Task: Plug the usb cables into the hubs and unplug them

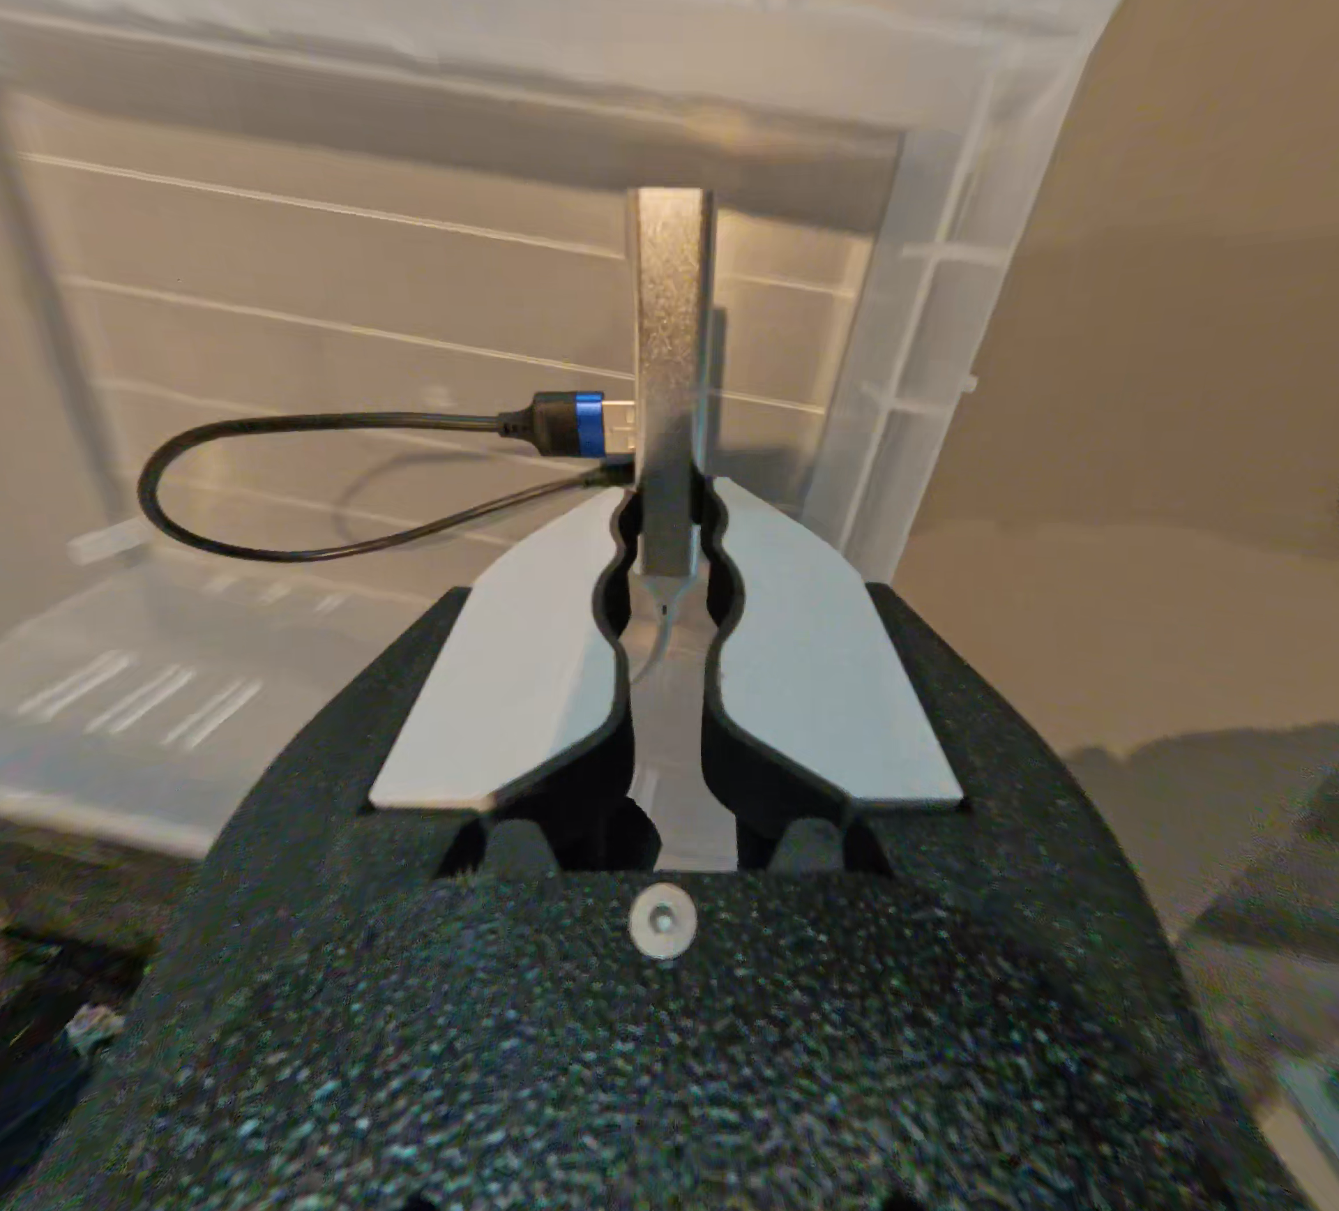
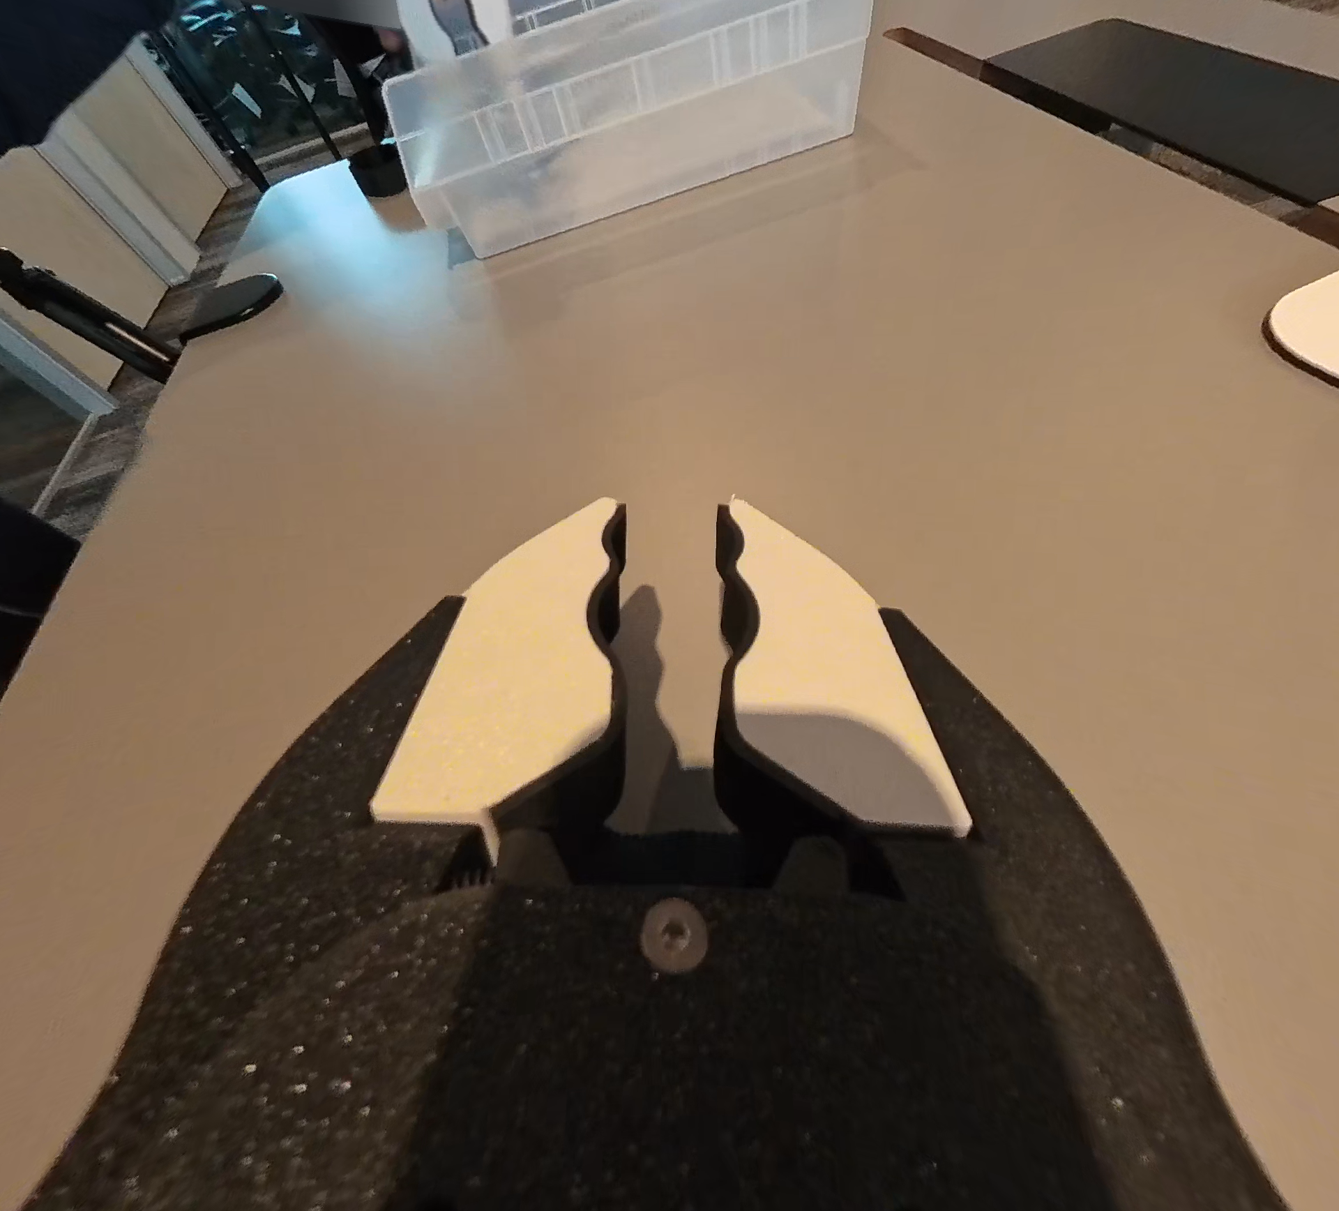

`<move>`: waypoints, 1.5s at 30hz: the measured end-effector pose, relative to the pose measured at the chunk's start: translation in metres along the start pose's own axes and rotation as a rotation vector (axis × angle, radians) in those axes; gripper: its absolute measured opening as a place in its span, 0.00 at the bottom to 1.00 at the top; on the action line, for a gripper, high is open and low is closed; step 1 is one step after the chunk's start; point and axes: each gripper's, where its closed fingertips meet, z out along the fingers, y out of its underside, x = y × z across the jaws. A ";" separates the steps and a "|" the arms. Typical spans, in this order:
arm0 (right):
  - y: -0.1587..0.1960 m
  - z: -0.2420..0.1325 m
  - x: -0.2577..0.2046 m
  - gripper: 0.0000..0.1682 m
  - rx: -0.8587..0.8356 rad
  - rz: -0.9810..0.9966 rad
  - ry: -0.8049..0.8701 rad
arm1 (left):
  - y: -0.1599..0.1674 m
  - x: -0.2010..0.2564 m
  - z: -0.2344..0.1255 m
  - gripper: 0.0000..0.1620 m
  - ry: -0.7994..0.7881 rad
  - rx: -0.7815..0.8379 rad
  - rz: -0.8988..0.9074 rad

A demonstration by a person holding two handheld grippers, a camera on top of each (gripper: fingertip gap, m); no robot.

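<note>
Left wrist view first: my left tool [image 1: 670, 509] is clamped on the near end of the silver hub [image 1: 672, 364], which sticks straight out in front of a clear bin [image 1: 362, 277]. A black cable [image 1: 239, 502] with a blue-banded plug [image 1: 580, 424] is in a port on the hub's left side, though a bit of the metal tip shows, so I'd guess it's either not fully seated or already partway out. The cable loops round and its other end runs back toward the hub just below the plug; can't tell if that end is plugged in too.

My right tool [image 2: 672, 517] is slightly apart and holding nothing, hovering over the bare worktop [image 2: 942, 451] well away from the bins [image 2: 637, 111] at the far end.

So as far as I can judge, plugging in is basically done for this cable. What's left is getting the right tool over to that plug and pulling it out.
</note>
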 end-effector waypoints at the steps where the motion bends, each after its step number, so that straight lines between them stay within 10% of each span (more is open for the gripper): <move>1: 0.000 0.000 0.000 0.14 0.003 0.001 -0.001 | -0.006 -0.005 -0.016 0.10 -0.052 0.057 -0.017; 11: -0.009 -0.007 -0.002 0.17 0.078 -0.030 0.013 | -0.242 0.006 -0.207 0.10 -0.350 1.067 0.241; 16: -0.053 -0.058 -0.038 0.06 0.496 -0.296 0.018 | -0.345 0.065 -0.208 0.10 0.049 1.679 0.343; 20: -0.087 -0.106 -0.061 0.07 0.614 -0.371 -0.020 | -0.385 0.081 -0.158 0.10 0.426 1.867 0.276; 29: -0.110 -0.105 -0.058 0.14 0.280 -0.565 -0.082 | -0.403 0.096 -0.088 0.10 0.838 1.748 0.202; 45: -0.033 -0.066 -0.088 0.17 -0.057 -0.701 -0.378 | -0.415 0.139 -0.005 0.10 0.853 1.197 0.297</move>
